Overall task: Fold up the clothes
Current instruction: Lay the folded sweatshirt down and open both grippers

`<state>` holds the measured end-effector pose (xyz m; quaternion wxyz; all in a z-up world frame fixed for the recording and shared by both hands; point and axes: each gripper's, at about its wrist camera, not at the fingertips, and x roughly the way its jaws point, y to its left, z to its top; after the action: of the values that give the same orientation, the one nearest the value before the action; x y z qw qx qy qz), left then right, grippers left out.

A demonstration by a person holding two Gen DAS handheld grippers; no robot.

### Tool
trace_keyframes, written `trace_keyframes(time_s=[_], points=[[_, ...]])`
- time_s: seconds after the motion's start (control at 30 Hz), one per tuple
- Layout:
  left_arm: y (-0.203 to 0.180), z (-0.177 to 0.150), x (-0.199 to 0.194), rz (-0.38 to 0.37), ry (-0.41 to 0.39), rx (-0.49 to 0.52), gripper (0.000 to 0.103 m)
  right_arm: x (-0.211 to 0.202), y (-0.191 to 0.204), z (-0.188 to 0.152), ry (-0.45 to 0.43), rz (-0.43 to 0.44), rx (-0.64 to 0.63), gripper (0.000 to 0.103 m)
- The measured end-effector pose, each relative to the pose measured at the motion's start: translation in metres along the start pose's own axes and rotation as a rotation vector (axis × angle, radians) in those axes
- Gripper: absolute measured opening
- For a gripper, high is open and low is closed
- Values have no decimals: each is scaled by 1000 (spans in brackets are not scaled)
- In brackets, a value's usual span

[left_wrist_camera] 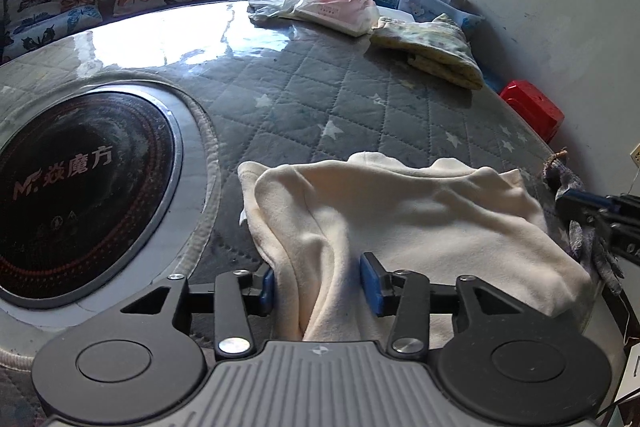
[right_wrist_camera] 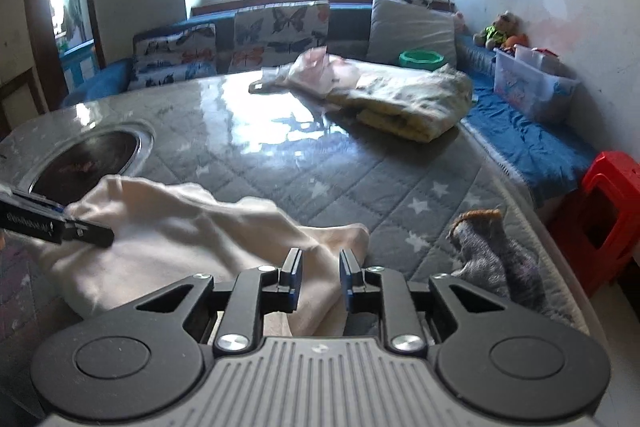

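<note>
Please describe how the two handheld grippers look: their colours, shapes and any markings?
Both the left gripper and the right gripper look alike: black linkage arms with silver rivets, blue pads on the jaws, round black side discs and a ribbed grey body bearing a small crosshair mark.

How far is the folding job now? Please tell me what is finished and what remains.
Done: a yellow folded blanket and a pink-white pile lie at the far side. In hand: the cream garment lies doubled near the edge, its cloth between the open jaws of the left gripper and right gripper. Left: the crumpled grey item beside it.
</note>
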<state>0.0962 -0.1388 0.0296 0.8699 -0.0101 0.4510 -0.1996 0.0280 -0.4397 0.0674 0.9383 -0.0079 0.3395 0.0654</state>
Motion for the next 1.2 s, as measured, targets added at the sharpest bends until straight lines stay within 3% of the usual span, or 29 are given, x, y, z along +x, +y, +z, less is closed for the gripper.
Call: trace_keyframes(time_s=[0.13, 0.33, 0.5, 0.7, 1.1, 1.2], points=[[1, -2, -2, 9, -4, 1, 53, -6, 8, 0, -11, 38, -29, 20], [7, -7, -6, 26, -14, 6, 59, -2, 28, -12, 45, 103, -98, 20], [15, -8, -10, 36, -19, -3, 59, 7, 34, -22, 106, 99, -131, 20], [20, -2, -14, 58, -33, -21, 59, 9, 37, -7, 79, 100, -146, 20], [11, 13, -5, 66, -44, -13, 59, 70, 45, 23, 94, 101, -89, 20], [10, 15, -2, 68, -38, -15, 60, 83, 44, 23, 103, 86, -74, 25]])
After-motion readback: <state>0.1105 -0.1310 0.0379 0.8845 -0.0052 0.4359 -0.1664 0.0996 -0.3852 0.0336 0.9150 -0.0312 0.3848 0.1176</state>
